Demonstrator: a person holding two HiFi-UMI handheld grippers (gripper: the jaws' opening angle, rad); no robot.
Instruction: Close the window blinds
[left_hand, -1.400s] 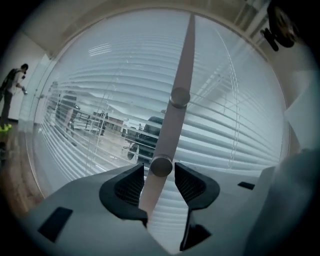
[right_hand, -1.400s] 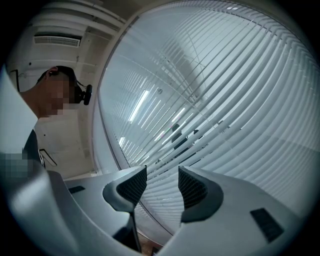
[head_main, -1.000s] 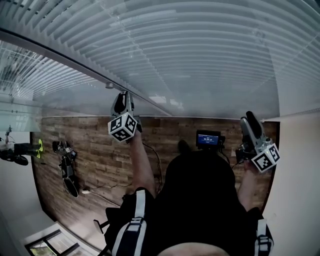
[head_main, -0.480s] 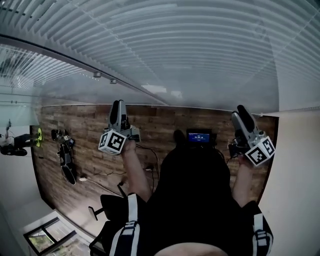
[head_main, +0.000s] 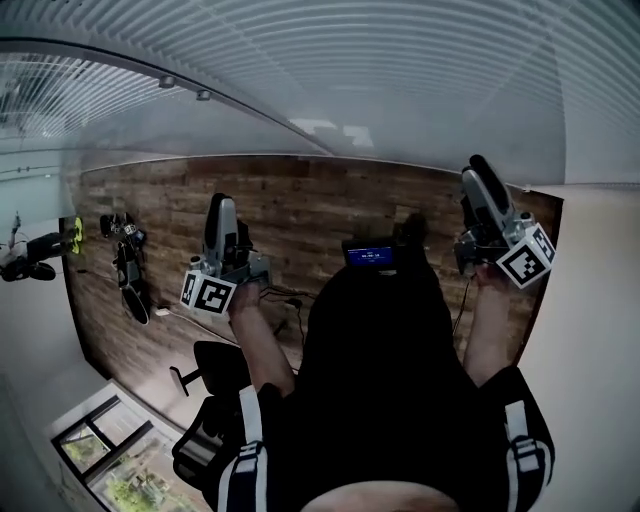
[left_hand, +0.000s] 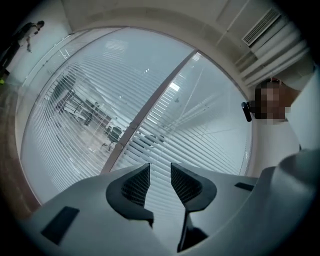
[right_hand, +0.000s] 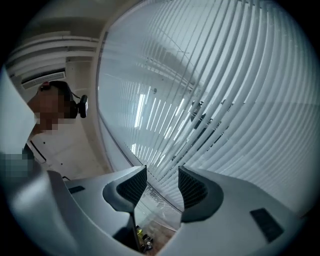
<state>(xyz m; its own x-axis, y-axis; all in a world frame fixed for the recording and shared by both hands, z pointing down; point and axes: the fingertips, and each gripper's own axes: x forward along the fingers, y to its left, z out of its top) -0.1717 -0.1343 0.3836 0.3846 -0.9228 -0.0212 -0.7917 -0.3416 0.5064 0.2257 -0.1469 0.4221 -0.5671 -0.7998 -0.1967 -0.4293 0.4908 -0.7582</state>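
Note:
White horizontal blinds (head_main: 350, 60) hang behind a glass wall across the top of the head view, their slats partly tilted. My left gripper (head_main: 220, 205) points level at them from some way off. Its jaws stand a little apart with nothing between them, and the slats (left_hand: 200, 140) show through the gap. My right gripper (head_main: 478, 168) is held higher at the right, close to the blinds (right_hand: 240, 100). It is open too, with only slats and glass showing between its jaws. Neither gripper touches a cord or a wand.
A metal mullion (left_hand: 150, 105) splits the glass. Below lies a wooden floor (head_main: 300, 200) with camera gear (head_main: 128, 275) at the left, a small lit screen (head_main: 368, 255) and an office chair (head_main: 215, 385). A white wall (head_main: 600, 350) closes the right side.
My left gripper has drawn away from the blinds, toward the lower left of the head view, and has rolled. My right gripper has stayed near the right edge, rolled a little.

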